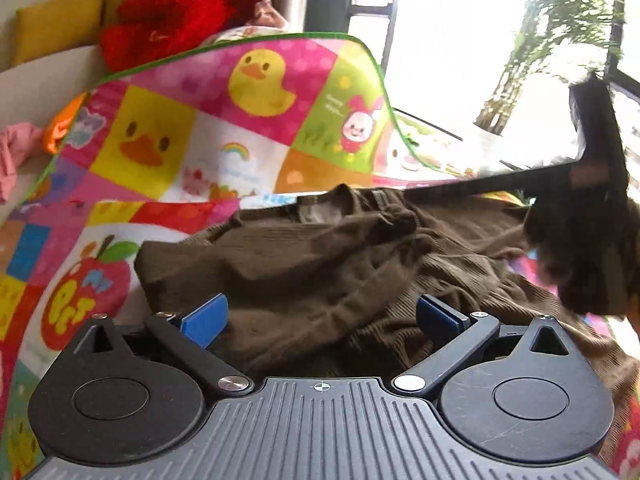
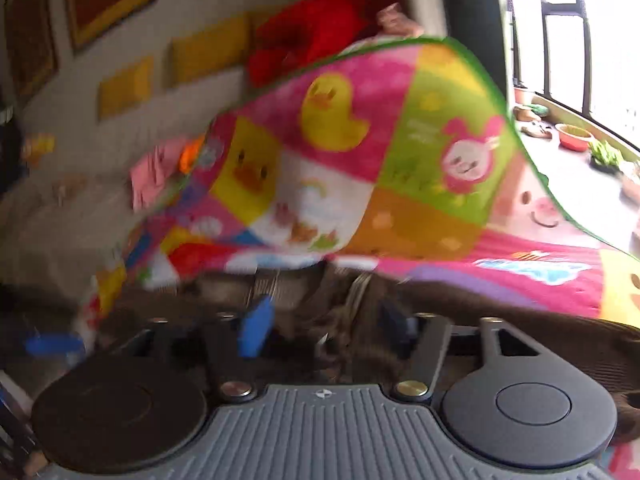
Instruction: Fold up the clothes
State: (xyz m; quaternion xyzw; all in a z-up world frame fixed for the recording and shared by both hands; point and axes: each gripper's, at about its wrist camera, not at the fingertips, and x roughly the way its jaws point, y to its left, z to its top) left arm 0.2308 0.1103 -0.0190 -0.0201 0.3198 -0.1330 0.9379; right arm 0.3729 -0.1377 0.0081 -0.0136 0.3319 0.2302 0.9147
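Left gripper [image 1: 322,320] held low and level over the brown sweater [image 1: 320,264], pointing toward the raised far part of the mat. Blue fingers [image 1: 206,320] spread wide, with the cloth seen between them but not pinched. Sweater lay crumpled on the colourful play mat [image 1: 192,136], neck opening toward the far side.

Right gripper [image 2: 324,328] also low and close to the brown sweater [image 2: 500,300], tilted a little. Blue fingers [image 2: 256,326] apart, with a bunch of brown cloth between them; could not tell whether it was truly pinched, because of strong blur. Right finger dark and hard to make out.

In the left view, seen at the right edge as a dark blurred shape [image 1: 592,200], partly cut off. Far part of the mat [image 2: 360,152] curled up, hiding what was behind it. Red cloth [image 1: 168,16] and yellow cushions [image 1: 56,24] near the wall, only partly seen.
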